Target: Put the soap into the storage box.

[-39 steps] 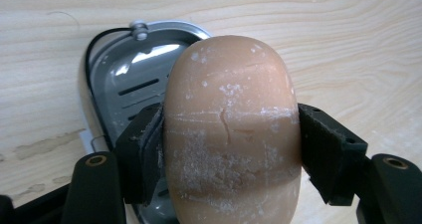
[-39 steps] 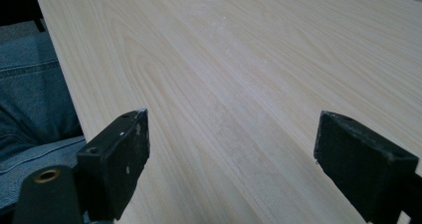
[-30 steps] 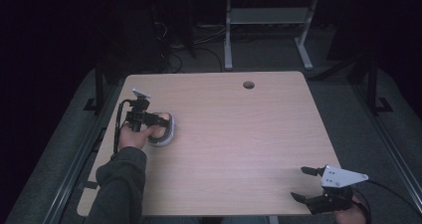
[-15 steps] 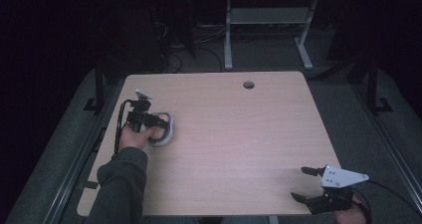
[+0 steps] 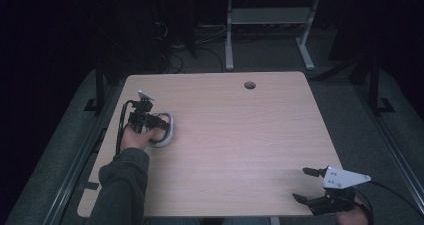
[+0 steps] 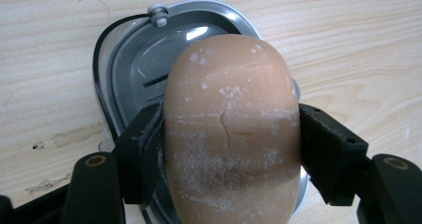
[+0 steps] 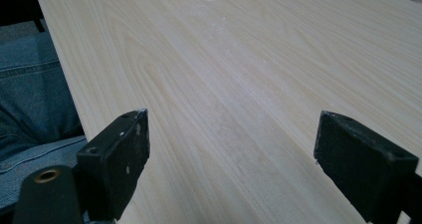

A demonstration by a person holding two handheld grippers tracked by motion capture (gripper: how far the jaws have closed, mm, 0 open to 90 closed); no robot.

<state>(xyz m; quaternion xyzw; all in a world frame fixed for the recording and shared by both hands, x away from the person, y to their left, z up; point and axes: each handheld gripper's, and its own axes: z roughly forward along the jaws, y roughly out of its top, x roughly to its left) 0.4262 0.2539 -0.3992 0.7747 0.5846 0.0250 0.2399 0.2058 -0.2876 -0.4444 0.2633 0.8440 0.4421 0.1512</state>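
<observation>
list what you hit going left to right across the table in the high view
left gripper shut on the bar of soap over the grey soap dish → bare stretch of wooden table → round cable hole → right gripper, jaws open, at the near right corner

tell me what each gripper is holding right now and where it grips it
The left gripper is shut on the tan soap bar, pinching its two long sides near the middle, above the grey soap dish. The right gripper holds nothing.

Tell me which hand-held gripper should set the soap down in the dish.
Left. The left hand-held gripper already clamps the soap bar directly over the grey soap dish. The right hand-held gripper is open at the table's opposite near corner, holding nothing.
</observation>
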